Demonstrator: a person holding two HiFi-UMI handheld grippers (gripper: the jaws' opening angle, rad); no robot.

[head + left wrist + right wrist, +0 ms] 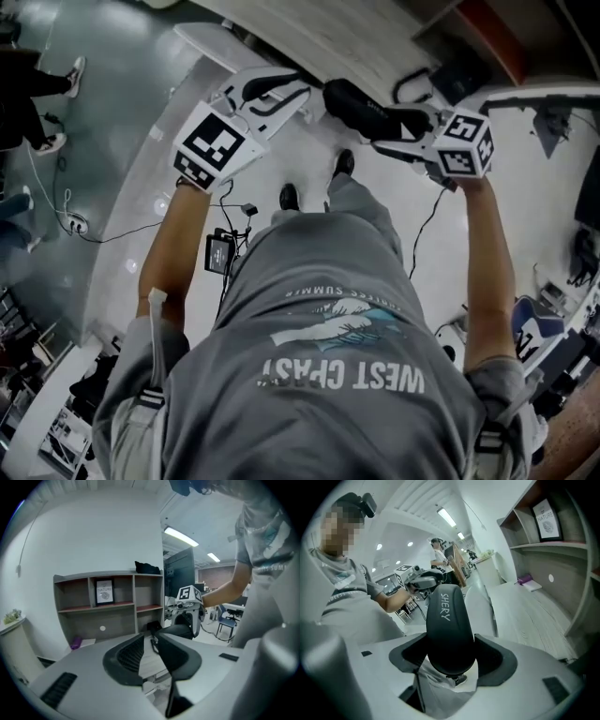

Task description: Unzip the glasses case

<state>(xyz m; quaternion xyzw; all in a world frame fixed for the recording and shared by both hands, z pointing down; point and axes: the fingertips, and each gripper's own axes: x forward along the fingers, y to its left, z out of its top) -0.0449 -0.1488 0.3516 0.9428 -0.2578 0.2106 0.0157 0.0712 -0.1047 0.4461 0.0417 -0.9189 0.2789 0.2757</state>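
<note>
Our left gripper [298, 94] and right gripper [398, 131] are held ahead of us in the head view. The black glasses case [361, 105] juts left from the right one, and we cannot make out its zip. Our shirt [337, 356] hides most of the near floor.

In the left gripper view the jaws stand slightly parted, released. A thin dark loop [151, 641] sits in the gap, too small for us to name. The case's end is partly hidden behind one jaw.

In the right gripper view the jaws clamp the case, lettered "SHERY". We cannot see its underside, and a small tab [458, 679] below is unclear
</note>
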